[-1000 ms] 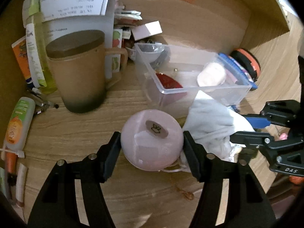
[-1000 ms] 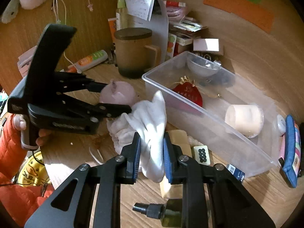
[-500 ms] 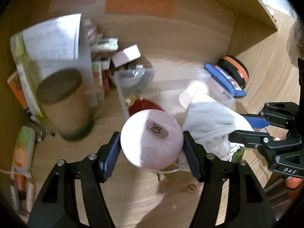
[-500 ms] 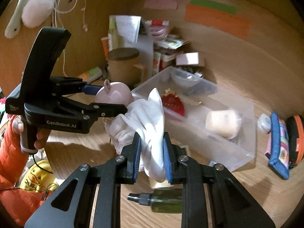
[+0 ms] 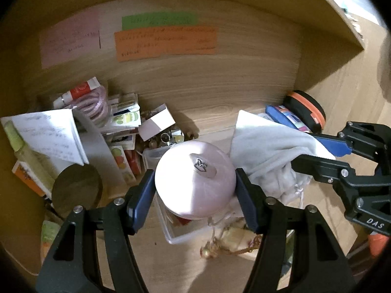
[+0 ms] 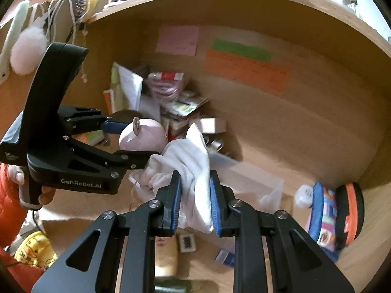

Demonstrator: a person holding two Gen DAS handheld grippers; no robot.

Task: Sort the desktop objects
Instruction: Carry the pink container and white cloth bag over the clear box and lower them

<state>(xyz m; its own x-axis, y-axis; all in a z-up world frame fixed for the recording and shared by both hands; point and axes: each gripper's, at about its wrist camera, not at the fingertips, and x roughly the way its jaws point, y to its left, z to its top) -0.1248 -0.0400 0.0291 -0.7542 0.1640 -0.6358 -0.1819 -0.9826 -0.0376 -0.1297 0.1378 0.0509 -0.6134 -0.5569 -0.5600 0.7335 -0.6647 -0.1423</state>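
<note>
My left gripper [image 5: 195, 190] is shut on a round pink ball-shaped case [image 5: 193, 178] with a small tag on top, held up in the air above the clear plastic box [image 5: 171, 234]. It also shows in the right wrist view [image 6: 144, 136]. My right gripper [image 6: 195, 193] is shut on a white cloth pouch [image 6: 193, 161] that hangs between its blue pads; the pouch [image 5: 266, 146] sits just right of the pink case. Both are raised over the wooden desk.
A brown lidded mug [image 5: 75, 190], papers and small packets [image 5: 122, 127] crowd the back left corner. A blue pencil case [image 6: 322, 217] and an orange-rimmed black case [image 6: 352, 210] lie at the right. Small items [image 6: 185, 241] lie under the right gripper.
Both grippers have lifted up from the desk with the pink case and the white pouch, and the box and mug now lie lower in view.
</note>
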